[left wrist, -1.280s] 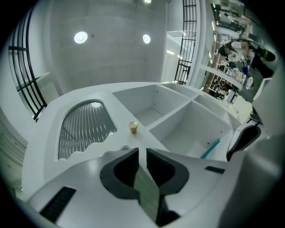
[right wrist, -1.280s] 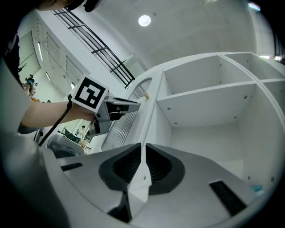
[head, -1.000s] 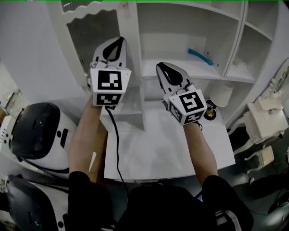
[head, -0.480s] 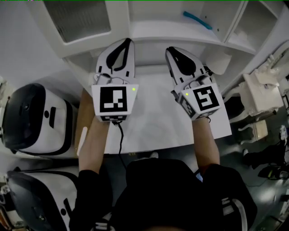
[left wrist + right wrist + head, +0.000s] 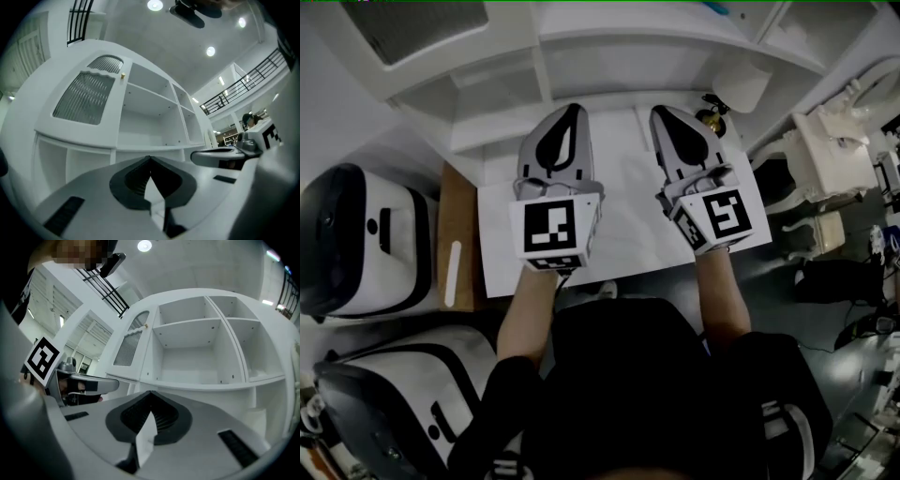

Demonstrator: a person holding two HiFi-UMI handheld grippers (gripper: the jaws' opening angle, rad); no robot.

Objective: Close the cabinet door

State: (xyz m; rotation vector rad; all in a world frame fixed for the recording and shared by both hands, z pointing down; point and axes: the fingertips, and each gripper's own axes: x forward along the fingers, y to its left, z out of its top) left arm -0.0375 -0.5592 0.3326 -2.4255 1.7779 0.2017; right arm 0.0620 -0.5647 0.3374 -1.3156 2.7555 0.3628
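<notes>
Both shut: left gripper (image 5: 575, 109), right gripper (image 5: 663, 112) just closed.

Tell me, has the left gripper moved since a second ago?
Yes. The left gripper has pulled back from the cabinet door toward the person; its tip now sits over the white table.

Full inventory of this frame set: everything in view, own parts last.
cabinet: 1, white, open shelves, ahead of both claws
cabinet door: 1, white with ribbed pane, cabinet's left section
table: 1, white, under the claws
board: 1, brown, along the table's left edge
machines: 2, white and black, on the floor at left
ornament: 1, dark and gold, table's far right corner
carved furniture: 1, white, right of the table
left claw: 1, white and black, shut, empty
right claw: 1, white and black, jaws just closed, empty
</notes>
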